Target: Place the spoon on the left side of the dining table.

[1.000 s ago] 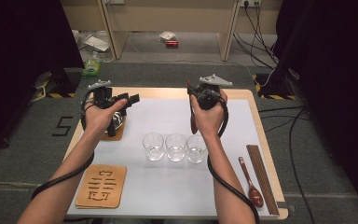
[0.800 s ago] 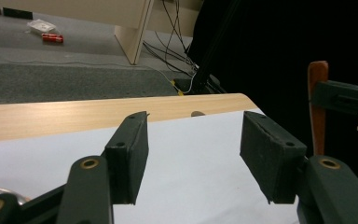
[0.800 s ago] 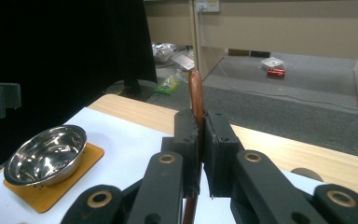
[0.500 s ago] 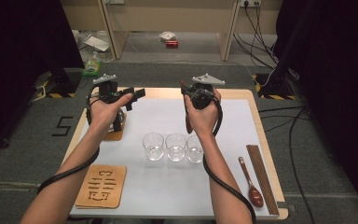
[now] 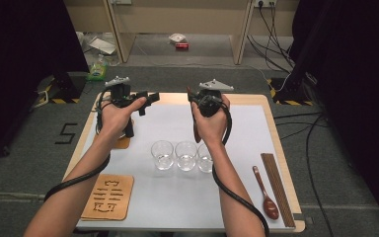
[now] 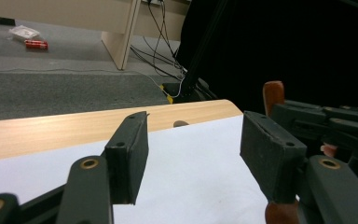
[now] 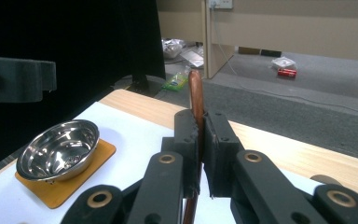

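Your right tongs (image 5: 196,101) pinch a brown wooden stick (image 7: 196,105), its long axis upright. Your left tongs (image 5: 145,100), spread and empty, lie to its left, pointing toward it; the steel bowl (image 7: 58,149) sits below them on the counter (image 5: 256,100).

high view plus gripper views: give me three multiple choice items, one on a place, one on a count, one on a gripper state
1. Where does the steel bowl sit?
A. on an orange mat
B. inside a glass
C. on the floor

2. How many glasses stand in the row mid-table?
A. one
B. three
C. five

3. How is the right gripper?
A. open and empty
B. shut on a brown stick
C. shut on a glass

Answers:
1 A, the right gripper view shows the bowl resting on the mat.
2 B, the high view shows three clear glasses side by side.
3 B, its jaws press together on the stick, which rises above them.
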